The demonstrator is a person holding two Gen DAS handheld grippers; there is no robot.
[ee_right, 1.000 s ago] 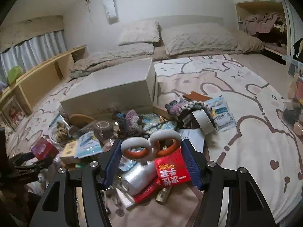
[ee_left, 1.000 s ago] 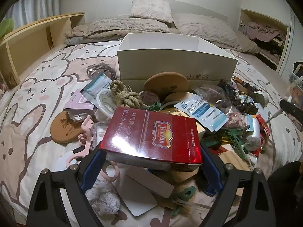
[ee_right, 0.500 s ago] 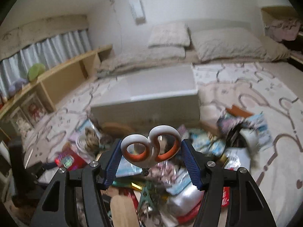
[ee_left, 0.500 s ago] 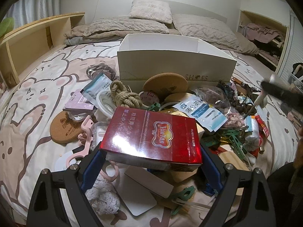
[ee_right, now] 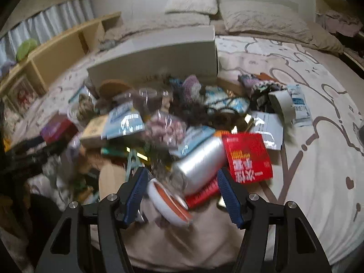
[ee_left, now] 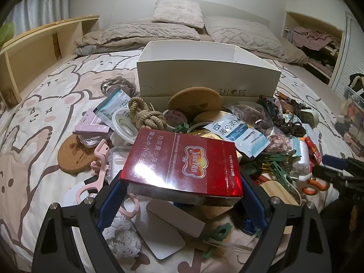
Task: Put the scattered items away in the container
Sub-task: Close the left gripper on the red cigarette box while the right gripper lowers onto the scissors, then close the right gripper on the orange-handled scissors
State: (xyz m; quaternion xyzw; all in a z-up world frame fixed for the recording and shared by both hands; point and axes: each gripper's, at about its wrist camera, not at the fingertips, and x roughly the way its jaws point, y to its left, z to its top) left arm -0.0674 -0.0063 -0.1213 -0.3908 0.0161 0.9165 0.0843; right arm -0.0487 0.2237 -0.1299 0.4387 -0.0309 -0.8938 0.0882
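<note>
**A:** Start with your left wrist view. What is that gripper doing?

**B:** Your left gripper [ee_left: 180, 195] is clamping a red cigarette carton [ee_left: 182, 165] between its blue pads, one pad pressing on each short end. You are holding the carton above the heap, glossy face up. The white shoebox [ee_left: 207, 77] is sitting past the pile, open at the top, resting on the bedspread [ee_left: 41, 118]. Between you and the box, a knotted rope [ee_left: 145, 113], a cork coaster [ee_left: 195, 101] leaning against the box wall and a blue-and-white sachet [ee_left: 238, 134] are lying in the clutter. Your right gripper [ee_left: 336, 173] is showing at the right edge, just beside the orange handles of the scissors [ee_left: 311, 184].

**A:** And the right wrist view?

**B:** It is blurring badly. Your right gripper [ee_right: 182, 191] is pointing down at the near edge of the pile, its jaws standing partly apart. The white-and-orange scissors handle [ee_right: 169, 199] is lying between them, closer to the left pad; I cannot tell whether either pad is touching it. A silvery roll [ee_right: 200, 163] and a red packet [ee_right: 246, 158] are lying just beyond the pads. The shoebox [ee_right: 159, 56] is sitting behind the heap, its long side facing you.
</note>
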